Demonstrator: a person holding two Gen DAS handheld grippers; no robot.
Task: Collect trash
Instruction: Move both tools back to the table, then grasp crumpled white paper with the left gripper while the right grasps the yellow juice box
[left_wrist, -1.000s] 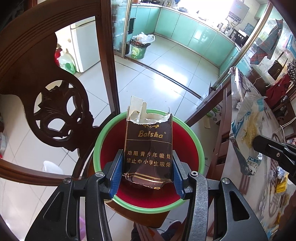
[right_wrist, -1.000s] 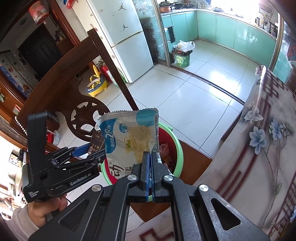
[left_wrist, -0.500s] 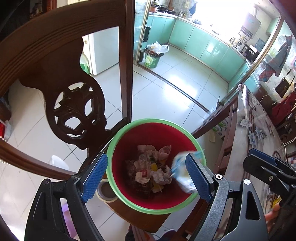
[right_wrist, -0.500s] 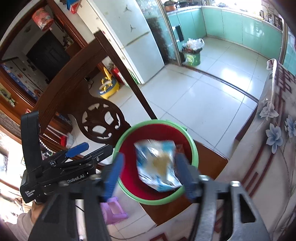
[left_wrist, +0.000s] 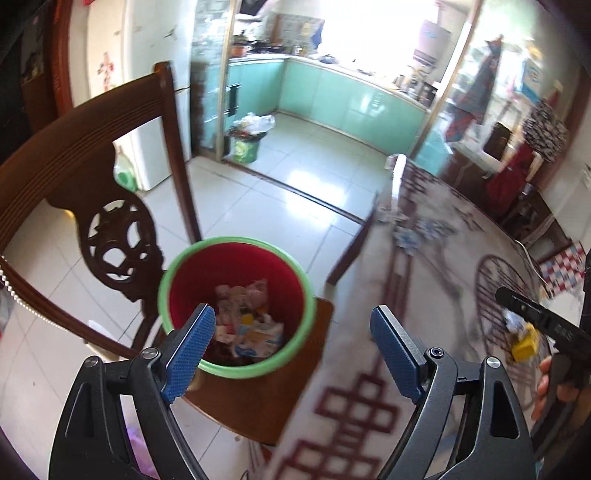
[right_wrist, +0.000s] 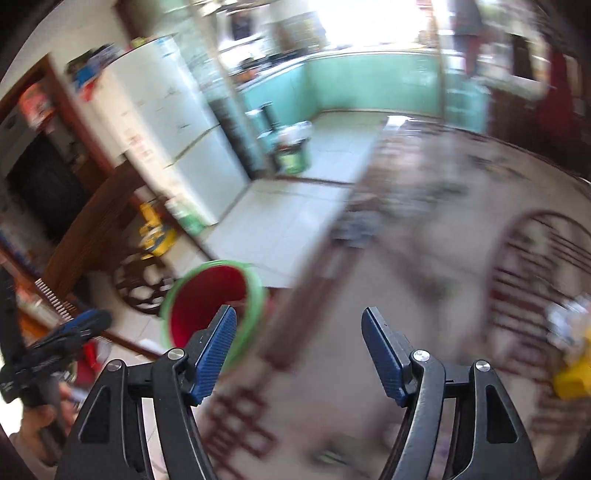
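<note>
Both claws are empty, their jaws spread wide. The left claw (left_wrist: 291, 349) hangs above the near rim of the bin (left_wrist: 236, 306), a red pail with a green lip that stands on a wooden chair (left_wrist: 85, 177) just beside the worktop (left_wrist: 424, 266). The right claw (right_wrist: 299, 354) points out over the worktop edge; its view is badly smeared.

The bin already holds a layer of trash (left_wrist: 247, 321): crumpled paper and a blue-and-white packet. So part of the job looks done. What is left seems to lie on the worktop's far right: a yellow scrap (left_wrist: 524, 341) with some white crumpled bits beside it, well apart from the bin. More may be hidden by blur.

The worktop wears a pale cloth with dark red patterns and flowers. Beyond it is a white tiled floor, a white fridge (right_wrist: 177, 122), and a kitchen with mint-green cabinets (left_wrist: 340, 99), where a second, green bin (left_wrist: 245, 142) stands.
</note>
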